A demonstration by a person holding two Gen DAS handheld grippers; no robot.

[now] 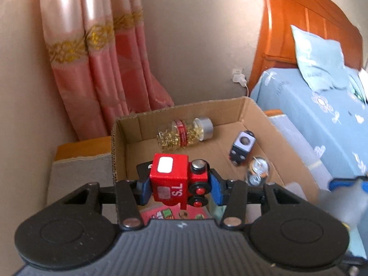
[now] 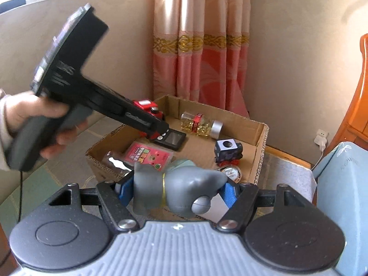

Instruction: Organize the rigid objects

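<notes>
Glossy red painted toy train (image 1: 174, 181), matt corrugated cardboard box (image 1: 250, 110), clear bottle (image 1: 181, 133) with shiny metal cap at 3 o'clock, smooth grey rubbery toy (image 2: 181, 188), satiny pink curtain (image 2: 202, 46), polished wooden headboard (image 1: 306, 16)

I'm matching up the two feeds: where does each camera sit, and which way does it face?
Left wrist: on the left gripper, looking down into the cardboard box; its fingers clamp a red toy train.
Right wrist: on the right gripper, facing the same box; it clamps a grey toy; a hand shows.
Shared: box, pill bottle, train.
</notes>
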